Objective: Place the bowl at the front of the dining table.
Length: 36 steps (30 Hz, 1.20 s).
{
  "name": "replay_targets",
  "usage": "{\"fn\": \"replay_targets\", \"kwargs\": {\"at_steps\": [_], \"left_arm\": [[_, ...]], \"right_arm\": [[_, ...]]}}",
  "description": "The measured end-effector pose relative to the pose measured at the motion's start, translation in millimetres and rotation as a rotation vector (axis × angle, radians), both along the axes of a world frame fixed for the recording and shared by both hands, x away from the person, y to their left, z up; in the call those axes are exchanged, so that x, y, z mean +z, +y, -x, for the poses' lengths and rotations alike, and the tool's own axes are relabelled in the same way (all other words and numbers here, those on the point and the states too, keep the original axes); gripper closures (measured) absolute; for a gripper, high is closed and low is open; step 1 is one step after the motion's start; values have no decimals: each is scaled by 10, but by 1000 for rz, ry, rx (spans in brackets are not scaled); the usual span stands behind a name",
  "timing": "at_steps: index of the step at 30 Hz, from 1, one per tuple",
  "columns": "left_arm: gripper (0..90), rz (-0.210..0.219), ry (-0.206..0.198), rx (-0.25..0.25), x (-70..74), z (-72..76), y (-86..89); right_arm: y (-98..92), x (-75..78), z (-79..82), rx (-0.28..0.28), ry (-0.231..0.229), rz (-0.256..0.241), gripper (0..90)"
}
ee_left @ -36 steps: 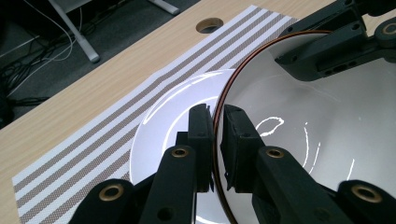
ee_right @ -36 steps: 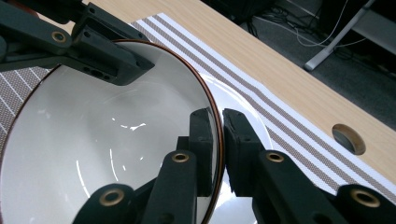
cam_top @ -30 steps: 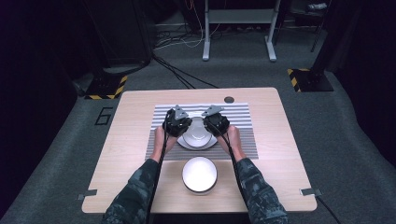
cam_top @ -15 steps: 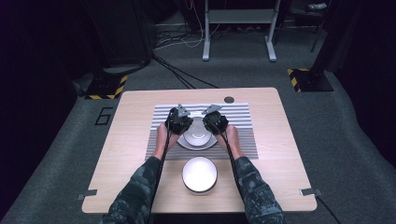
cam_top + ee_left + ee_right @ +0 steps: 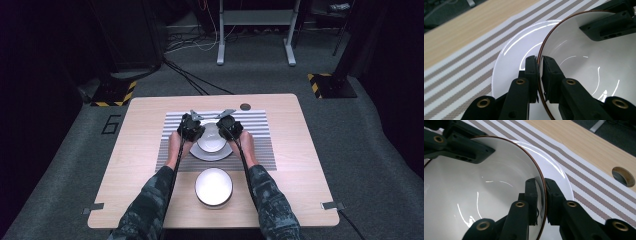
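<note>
Wood table [image 5: 135,165], striped mat [image 5: 260,145], dark room, grey floor. Bowl [image 5: 212,138] mouth up, round, over plate [image 5: 212,154]. Left gripper [image 5: 190,128], right gripper [image 5: 229,128] clamped on opposite rims.

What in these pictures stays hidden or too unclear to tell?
- High view: whether the bowl touches the plate beneath; too small, and the left gripper and right gripper cover its sides.
- Left gripper view: the bowl's base, cut off by the bottom edge.
- Right gripper view: the plate's far side, behind the bowl.
</note>
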State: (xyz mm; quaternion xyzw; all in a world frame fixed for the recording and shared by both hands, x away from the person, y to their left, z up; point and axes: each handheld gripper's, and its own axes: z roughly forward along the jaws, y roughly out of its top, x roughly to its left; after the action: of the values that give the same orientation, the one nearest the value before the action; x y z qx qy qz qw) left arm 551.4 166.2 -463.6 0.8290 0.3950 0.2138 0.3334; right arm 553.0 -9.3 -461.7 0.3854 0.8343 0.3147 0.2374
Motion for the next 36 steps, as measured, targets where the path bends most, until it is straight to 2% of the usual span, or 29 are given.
{"fn": "replay_targets", "kwargs": {"at_steps": [1,2,6,8,9,10,11,12,17,27,36], "left_arm": [[833,0,0,0,0,0,0],[837,22,36,11,-5,-32,27],[833,11,67,28,-16,-64,24],[831,40,105,46,-42,-115,35],[830,40,105,46,-42,-115,35],[828,44,116,45,-50,-141,36],[829,42,117,46,-47,-150,33],[830,43,120,44,-46,-158,35],[830,31,122,45,-39,-158,26],[829,14,122,43,-33,-146,3],[828,15,121,47,-34,-146,0]], "right_arm": [[0,0,0,0,0,0,821],[-21,-12,-45,-6,22,-16,821],[-15,-31,-115,-24,87,-49,819],[-40,-65,-172,-22,126,-68,816],[-40,-65,-172,-22,126,-68,816],[-45,-94,-205,-37,156,-98,813],[-55,-106,-218,-35,167,-101,816],[-66,-111,-225,-38,171,-120,817],[-62,-104,-224,-39,174,-106,819],[-98,-115,-210,-42,187,-127,823],[-100,-122,-212,-49,187,-139,819]]}}
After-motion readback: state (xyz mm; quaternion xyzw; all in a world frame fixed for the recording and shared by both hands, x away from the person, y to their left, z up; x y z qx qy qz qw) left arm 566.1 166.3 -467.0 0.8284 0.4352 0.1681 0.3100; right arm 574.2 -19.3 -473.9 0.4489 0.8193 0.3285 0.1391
